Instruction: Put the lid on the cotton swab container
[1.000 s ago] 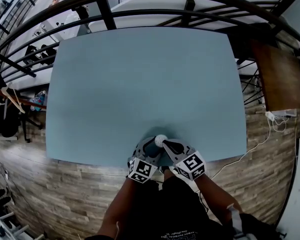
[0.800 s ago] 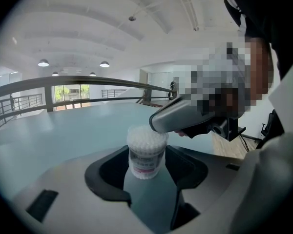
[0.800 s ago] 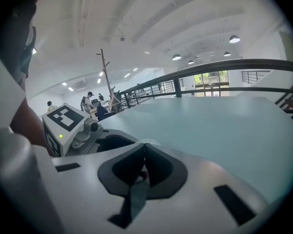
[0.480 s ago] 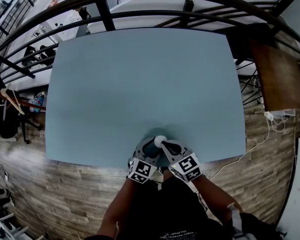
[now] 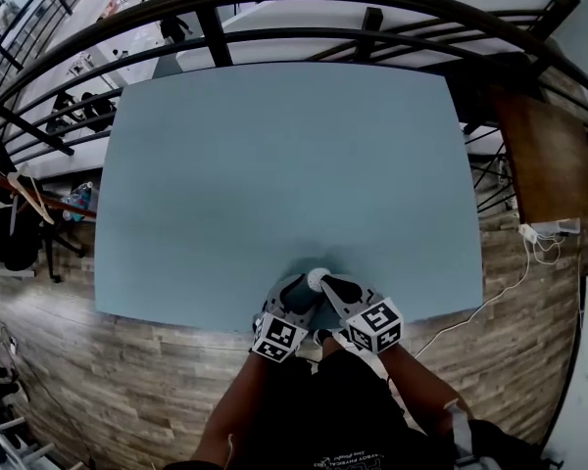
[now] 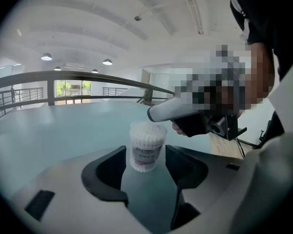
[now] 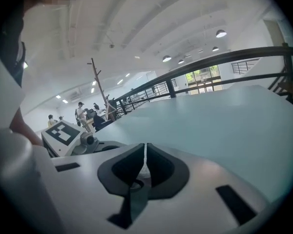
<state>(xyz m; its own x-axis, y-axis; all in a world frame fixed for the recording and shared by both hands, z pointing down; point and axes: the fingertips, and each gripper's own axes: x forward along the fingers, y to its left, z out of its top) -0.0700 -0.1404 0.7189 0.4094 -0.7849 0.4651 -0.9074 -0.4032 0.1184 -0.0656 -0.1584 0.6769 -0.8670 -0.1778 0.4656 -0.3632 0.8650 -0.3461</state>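
The pale blue surface point(image 5: 274, 164) spreads out ahead of both pairs of jaws. The left gripper point(image 6: 146, 155) has its jaws wide, one pad against each side of the cotton swab container point(image 6: 147, 143). The container stands upright on the surface between the jaw tips, with swab heads showing at its top. The right gripper point(image 7: 145, 149) reaches in just above and to the right of the left jaws. Its own jaws are narrow, pinching a thin pale lid point(image 7: 145, 165) seen edge-on between them.

Clear glossy plastic container point(image 6: 147, 152) — smooth matt table point(image 5: 274, 164), wood-plank floor point(image 5: 147, 370).
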